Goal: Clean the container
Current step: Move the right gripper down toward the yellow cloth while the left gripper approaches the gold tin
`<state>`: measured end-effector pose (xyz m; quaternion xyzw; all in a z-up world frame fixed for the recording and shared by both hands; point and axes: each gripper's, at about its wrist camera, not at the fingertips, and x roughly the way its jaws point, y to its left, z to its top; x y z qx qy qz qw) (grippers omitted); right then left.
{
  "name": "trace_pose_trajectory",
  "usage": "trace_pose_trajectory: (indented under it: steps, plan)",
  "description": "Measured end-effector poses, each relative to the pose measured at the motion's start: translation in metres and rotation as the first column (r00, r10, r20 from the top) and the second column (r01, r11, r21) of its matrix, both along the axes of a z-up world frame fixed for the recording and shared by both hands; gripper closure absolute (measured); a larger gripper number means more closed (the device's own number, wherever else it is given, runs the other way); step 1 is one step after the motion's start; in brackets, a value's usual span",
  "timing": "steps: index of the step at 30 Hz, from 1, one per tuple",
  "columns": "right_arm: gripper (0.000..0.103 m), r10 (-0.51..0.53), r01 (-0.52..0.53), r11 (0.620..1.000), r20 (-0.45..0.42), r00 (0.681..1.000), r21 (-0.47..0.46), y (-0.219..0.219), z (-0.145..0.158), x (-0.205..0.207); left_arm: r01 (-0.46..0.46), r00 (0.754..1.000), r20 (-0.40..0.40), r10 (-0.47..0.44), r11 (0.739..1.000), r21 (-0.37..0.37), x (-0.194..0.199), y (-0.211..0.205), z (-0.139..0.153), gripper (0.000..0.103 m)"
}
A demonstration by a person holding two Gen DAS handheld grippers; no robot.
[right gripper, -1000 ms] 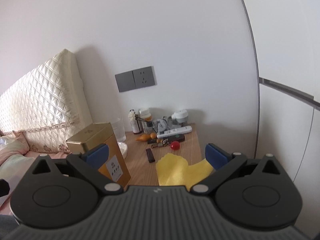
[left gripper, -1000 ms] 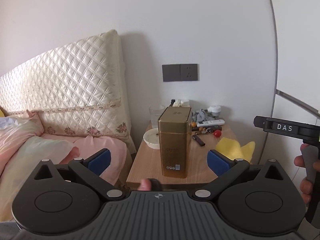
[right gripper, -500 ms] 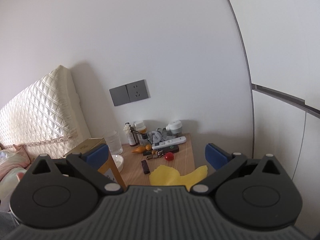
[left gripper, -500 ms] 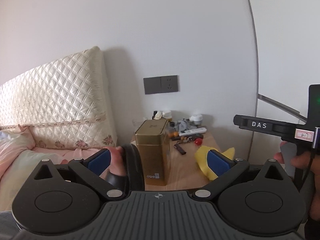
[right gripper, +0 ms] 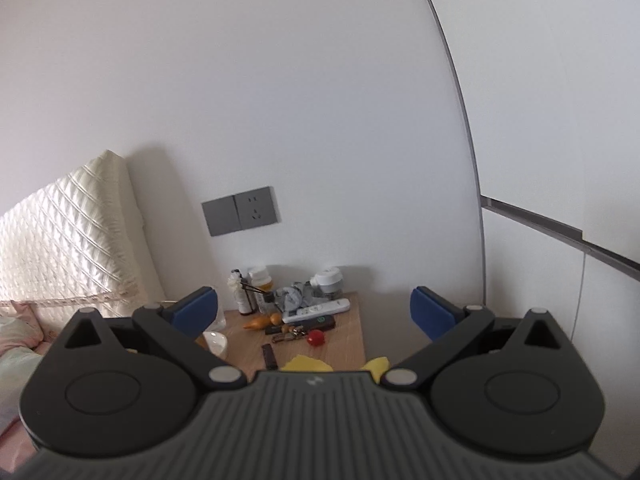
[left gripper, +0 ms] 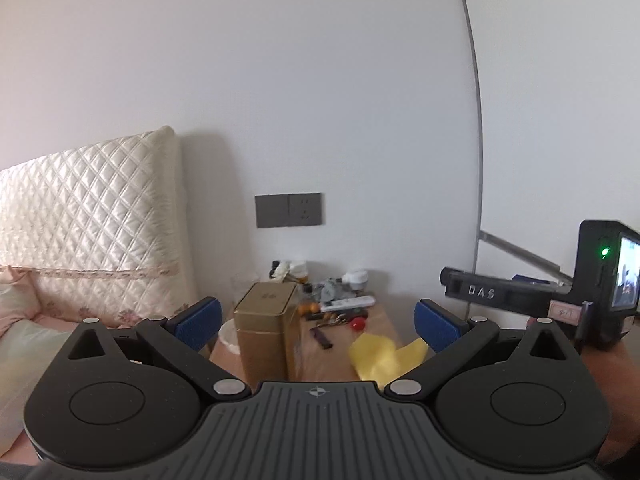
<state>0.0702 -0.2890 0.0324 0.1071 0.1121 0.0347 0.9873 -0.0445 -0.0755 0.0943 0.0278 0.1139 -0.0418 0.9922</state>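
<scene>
A tall gold tin container [left gripper: 266, 332] stands upright with its lid on at the front left of a wooden bedside table [left gripper: 340, 356]. A crumpled yellow cloth [left gripper: 380, 354] lies to its right near the table's front edge; it also shows in the right wrist view [right gripper: 306, 363]. My left gripper [left gripper: 316, 322] is open and empty, well back from the tin. My right gripper [right gripper: 312, 312] is open and empty, held back above the table. The tin is hidden behind the left finger in the right wrist view.
The table's back holds small bottles [right gripper: 248, 292], a white remote [right gripper: 316, 310], a red ball [right gripper: 316, 337], a black lighter [right gripper: 270, 356] and a white dish [right gripper: 216, 342]. A bed with a quilted headboard [left gripper: 88, 216] stands left. A white wall with a grey socket [left gripper: 288, 210] is behind.
Both grippers have pulled back and risen away from the table, so the tin and cloth look smaller and lower. The hand seen earlier near the tin is gone.
</scene>
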Motion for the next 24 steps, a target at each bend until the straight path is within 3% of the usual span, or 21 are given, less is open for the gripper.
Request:
trace_pose_trajectory:
  steps: [11, 17, 24]
  plan:
    - [0.0, -0.078, 0.076, 0.997, -0.105, 0.991, -0.019, 0.0, -0.012, 0.036, 0.085, 0.996, -0.023, -0.086, 0.995, -0.048, 0.049, 0.025, -0.004, 0.0]
    - [0.0, -0.068, 0.068, 0.998, -0.122, 0.99, 0.002, 0.012, -0.01, 0.044, 0.057, 0.998, -0.009, -0.057, 0.996, -0.062, 0.079, 0.064, -0.012, 0.0]
    - [0.0, 0.025, -0.015, 0.998, -0.163, 0.986, 0.063, 0.027, -0.025, 0.066, -0.006, 0.992, -0.127, -0.003, 0.998, -0.065, 0.148, 0.098, -0.051, 0.0]
